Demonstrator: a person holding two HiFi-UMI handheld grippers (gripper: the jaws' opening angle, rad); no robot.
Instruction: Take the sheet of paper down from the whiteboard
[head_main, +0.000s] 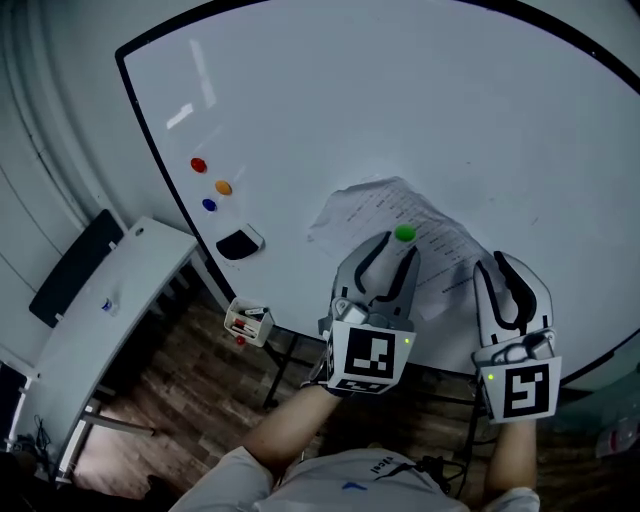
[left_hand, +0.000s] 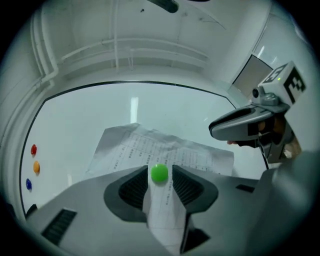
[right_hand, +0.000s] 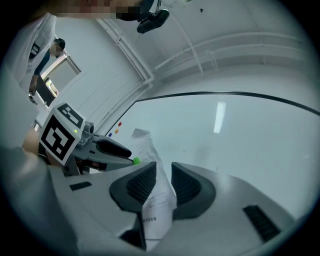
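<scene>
Left tongs (left_hand: 160, 178) are opening, with the green magnet (left_hand: 159, 173) between the jaws. The right tongs (right_hand: 163, 171) stand apart around an edge of the sheet of paper (left_hand: 150, 147) and do not pinch it. The magnet pins this sheet on the whiteboard (left_hand: 125, 110), so I judge nothing is taken down yet.

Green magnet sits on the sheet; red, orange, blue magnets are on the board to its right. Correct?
No: the head view shows the red magnet, orange magnet and blue magnet left of the sheet, not right. The green magnet does sit on it.
</scene>
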